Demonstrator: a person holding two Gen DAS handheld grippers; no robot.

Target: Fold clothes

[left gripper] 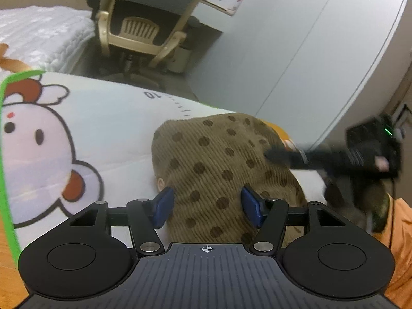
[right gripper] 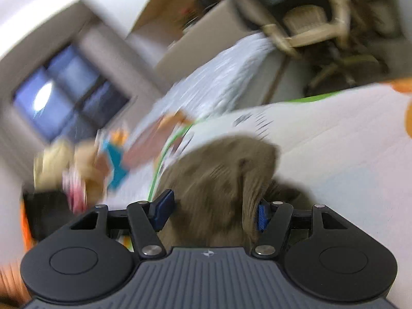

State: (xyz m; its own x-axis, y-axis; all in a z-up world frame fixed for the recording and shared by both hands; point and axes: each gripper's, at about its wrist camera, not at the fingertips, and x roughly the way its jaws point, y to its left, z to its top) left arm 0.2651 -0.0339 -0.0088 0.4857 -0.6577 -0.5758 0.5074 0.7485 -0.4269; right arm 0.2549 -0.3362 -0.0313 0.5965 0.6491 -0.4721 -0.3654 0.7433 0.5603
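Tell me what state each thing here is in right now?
Brown spotted garment: bunched up on the mat, not yet folded flat.
Left gripper: open, garment between its fingers.
Right gripper: open, blurred, cloth draped over one finger.
Cartoon mat: spread flat.
Chair: upright, unoccupied.

The right gripper (right gripper: pixel 209 209) stands with fingers spread, brown corduroy garment (right gripper: pixel 219 170) bunched between them on a white green-edged mat (right gripper: pixel 334 141); the picture is motion-blurred.
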